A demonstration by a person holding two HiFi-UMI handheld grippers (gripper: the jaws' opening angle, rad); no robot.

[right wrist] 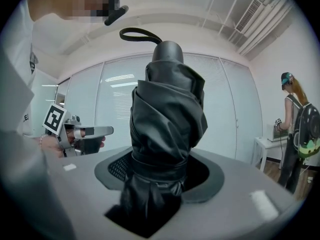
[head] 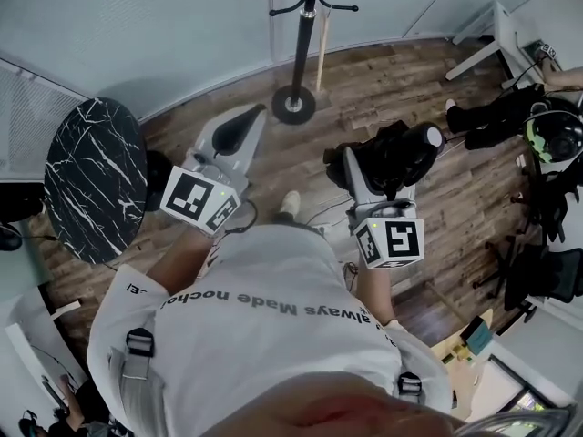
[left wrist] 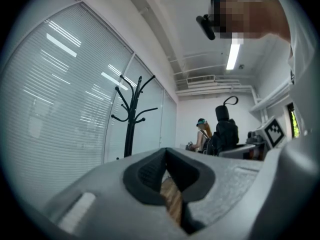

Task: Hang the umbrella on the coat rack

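Right claw [right wrist: 160, 176] tight on the rolled-up black umbrella [right wrist: 167, 109], left claw [left wrist: 167, 176] closed and empty, coat rack [left wrist: 132, 114] ahead.

My operator wears a white short-sleeved T-shirt [head: 264, 321] with one line of black lettering, and black harness straps [head: 138, 342] with buckles at both shoulders. The left hand-held gripper [head: 244, 121] and right hand-held gripper [head: 369, 176] are grey plastic with dark ribbed pads. Each carries a white cube [head: 200, 198] with black square markers.
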